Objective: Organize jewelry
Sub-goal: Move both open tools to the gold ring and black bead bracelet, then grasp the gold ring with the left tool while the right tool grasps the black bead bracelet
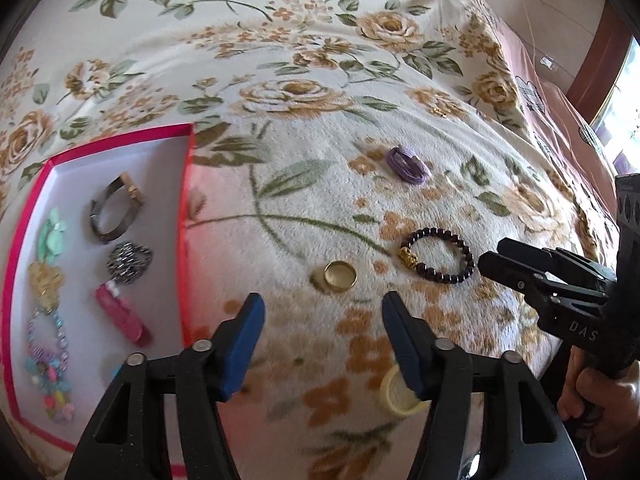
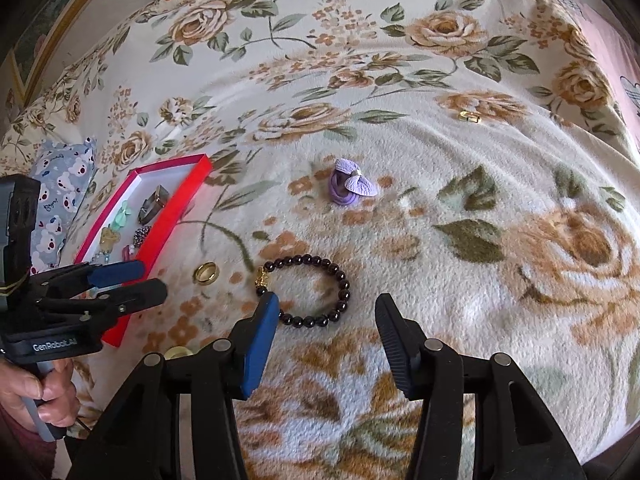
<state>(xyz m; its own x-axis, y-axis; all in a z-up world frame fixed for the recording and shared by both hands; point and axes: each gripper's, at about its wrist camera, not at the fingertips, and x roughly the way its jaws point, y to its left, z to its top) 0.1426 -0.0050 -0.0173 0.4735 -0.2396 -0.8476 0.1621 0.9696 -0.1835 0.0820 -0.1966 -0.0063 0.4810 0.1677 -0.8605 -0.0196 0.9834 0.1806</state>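
A red box (image 1: 186, 208) with a white inside lies on the floral blanket at the left and holds several pieces of jewelry; it also shows in the right wrist view (image 2: 168, 224). My left gripper (image 1: 322, 308) is open and empty, just short of a gold ring (image 1: 340, 275). A dark bead bracelet (image 1: 438, 254) with a gold charm lies right of the ring. My right gripper (image 2: 326, 310) is open and empty, with the bracelet (image 2: 316, 292) just ahead of its left finger. A purple bow hair tie (image 2: 352, 184) lies farther off. The gold ring (image 2: 206, 273) lies left of the bracelet.
A pale yellow ring (image 1: 394, 398) lies under my left gripper's right finger. A small gold clasp (image 2: 470, 116) lies far back on the blanket. A blue bear-print pillow (image 2: 60, 184) sits behind the box. The bed edge drops off at the right.
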